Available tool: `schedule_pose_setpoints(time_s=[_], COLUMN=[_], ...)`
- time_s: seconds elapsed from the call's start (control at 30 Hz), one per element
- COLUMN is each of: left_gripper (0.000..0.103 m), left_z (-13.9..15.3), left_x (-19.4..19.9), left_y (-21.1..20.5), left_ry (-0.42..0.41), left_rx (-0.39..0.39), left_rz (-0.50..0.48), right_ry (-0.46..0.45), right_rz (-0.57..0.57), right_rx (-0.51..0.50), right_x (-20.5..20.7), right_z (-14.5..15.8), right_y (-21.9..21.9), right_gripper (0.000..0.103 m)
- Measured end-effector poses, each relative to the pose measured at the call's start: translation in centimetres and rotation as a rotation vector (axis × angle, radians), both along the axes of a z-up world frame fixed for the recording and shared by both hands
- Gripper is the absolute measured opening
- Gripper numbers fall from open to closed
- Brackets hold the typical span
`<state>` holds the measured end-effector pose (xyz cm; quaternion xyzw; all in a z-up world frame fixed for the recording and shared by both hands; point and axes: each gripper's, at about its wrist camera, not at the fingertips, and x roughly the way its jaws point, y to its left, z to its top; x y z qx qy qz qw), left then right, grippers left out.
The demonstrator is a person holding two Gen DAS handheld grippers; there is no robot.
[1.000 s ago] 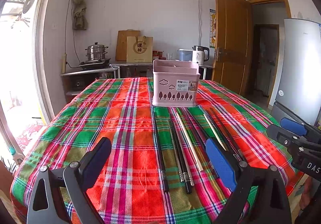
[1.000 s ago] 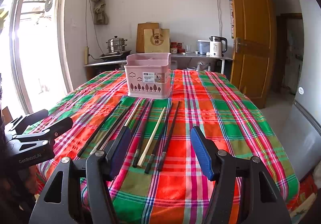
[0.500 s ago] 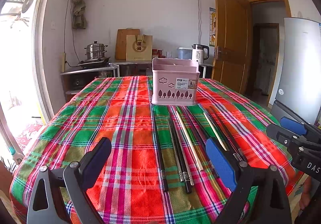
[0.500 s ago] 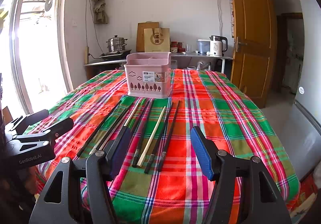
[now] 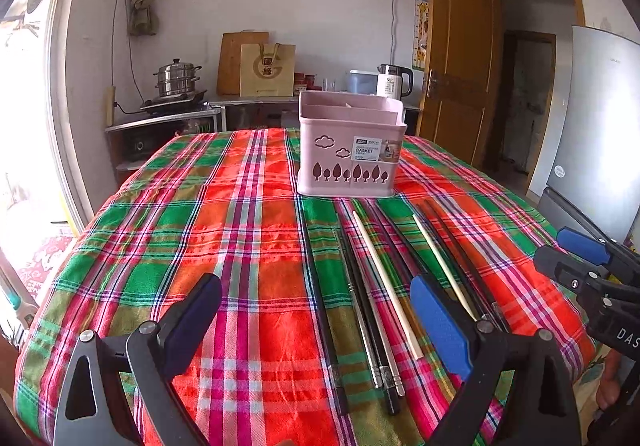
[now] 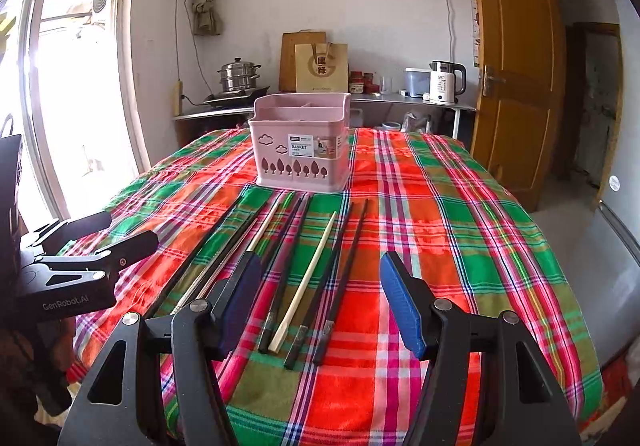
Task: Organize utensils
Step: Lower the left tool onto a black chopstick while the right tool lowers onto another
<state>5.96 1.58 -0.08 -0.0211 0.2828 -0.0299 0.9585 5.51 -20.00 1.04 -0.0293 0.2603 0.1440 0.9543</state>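
Observation:
A pink utensil basket [image 5: 349, 148] with several compartments stands upright on the plaid tablecloth [image 5: 200, 230]; it also shows in the right wrist view [image 6: 302, 144]. Several chopsticks, mostly black [image 5: 362, 298] with two pale wooden ones [image 5: 386, 282], lie in a row in front of it, pointing toward the basket. The right wrist view shows the same row, black chopsticks [image 6: 344, 270] and a pale one [image 6: 308, 278]. My left gripper [image 5: 316, 310] is open and empty above the near ends. My right gripper [image 6: 320, 290] is open and empty over the right part of the row.
The table's near edge lies just below both grippers. A counter [image 6: 360, 102] at the back wall holds a steamer pot [image 6: 238, 76], a paper bag and a kettle [image 6: 444, 82]. A wooden door [image 6: 516, 74] and a fridge [image 5: 600, 134] stand to the right.
Both grippers stay open and almost still. The left wrist view has tilted slightly, so the basket sits a little higher in it.

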Motion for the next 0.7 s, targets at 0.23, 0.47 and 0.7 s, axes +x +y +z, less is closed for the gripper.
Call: schedule_pose_setpoints(time_s=[0.23, 0.47, 0.7], left_gripper=[0.087, 0.079, 0.063], left_z=[-1.4, -3.0, -4.4], left_x=[5.3, 10.2, 13.7], left_y=[1.1, 1.7, 1.5], left_ry=[0.114, 0.243, 0.337], left_rx=[0.039, 0.029, 0.03], left_rz=[-0.012, -0.05, -0.062], right_ry=[0.086, 0.196, 0.304], right_rz=[0.024, 0.074, 0.103], right_rx=[-0.029, -0.041, -0.053], right_x=[4.3, 8.8, 13.1], right_z=[-0.9, -2.0, -3.5], right_y=[1.0, 2.6, 4.0], right_gripper=[0.063, 0.044, 0.024])
